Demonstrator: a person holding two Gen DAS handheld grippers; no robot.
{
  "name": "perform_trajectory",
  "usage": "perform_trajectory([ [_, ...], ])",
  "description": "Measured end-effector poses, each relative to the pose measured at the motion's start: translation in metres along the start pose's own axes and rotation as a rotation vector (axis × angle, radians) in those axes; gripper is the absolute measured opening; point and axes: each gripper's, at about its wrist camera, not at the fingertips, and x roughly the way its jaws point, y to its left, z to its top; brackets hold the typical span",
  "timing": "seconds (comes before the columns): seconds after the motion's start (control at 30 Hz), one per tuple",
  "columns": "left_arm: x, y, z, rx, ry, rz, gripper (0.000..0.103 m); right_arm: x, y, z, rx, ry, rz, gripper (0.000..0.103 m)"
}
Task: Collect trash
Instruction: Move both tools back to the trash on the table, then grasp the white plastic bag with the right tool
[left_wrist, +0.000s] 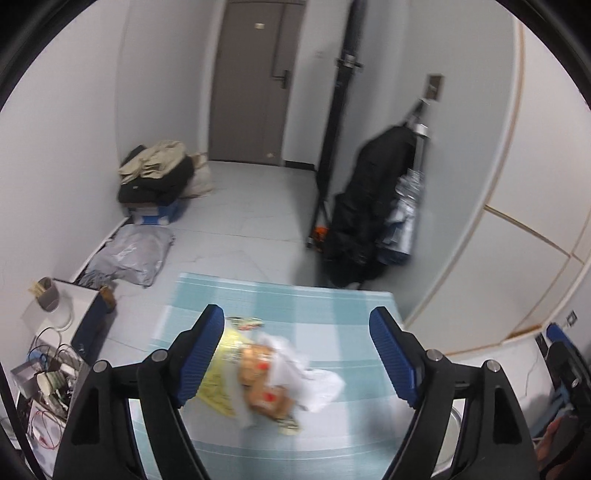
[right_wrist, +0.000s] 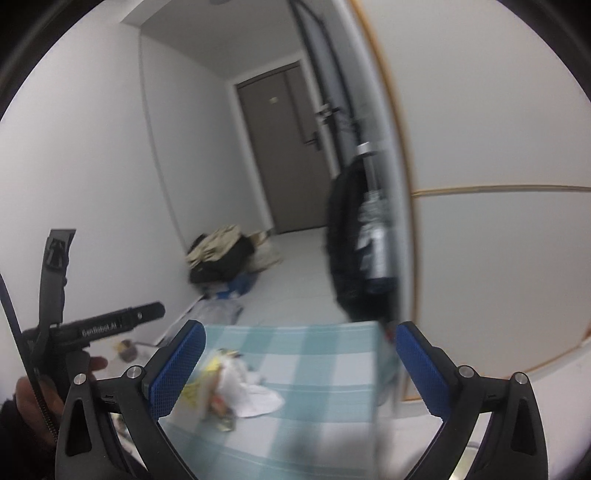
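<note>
Left wrist view: my left tool (left_wrist: 297, 354) is spread wide, nothing between the pads, hanging above the trash pile (left_wrist: 266, 376) on the checked surface (left_wrist: 332, 306). Pile is yellow wrapper, brownish packet and crumpled white plastic, near 6 o'clock in frame, just inside the left finger. Right tool (right_wrist: 299, 365) is also released and empty, with the trash (right_wrist: 236, 384) at about 7 o'clock by its left pad. Step looks like lining up for a pickup, nothing grasped yet. Next move probably needs a descent, centring over loose plastic, then clenching.
</note>
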Motion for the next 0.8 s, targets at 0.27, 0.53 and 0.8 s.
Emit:
perform_trajectory([
  [0.27, 0.011, 0.061, -0.006, -0.094, -0.008, 0.058, 0.078, 0.054, 0.048, -0.015, -0.045, 0.099, 0.049, 0.103],
  [0.53, 0.029, 0.108, -0.023, -0.204, 0.067, 0.046, 0.078, 0.106, 0.081, -0.036, -0.130, 0.212, 0.073, 0.103],
  [0.8, 0.034, 0.129, -0.025, -0.251, 0.102, -0.010, 0.078, 0.164, 0.098, -0.052, -0.236, 0.364, 0.178, 0.103],
])
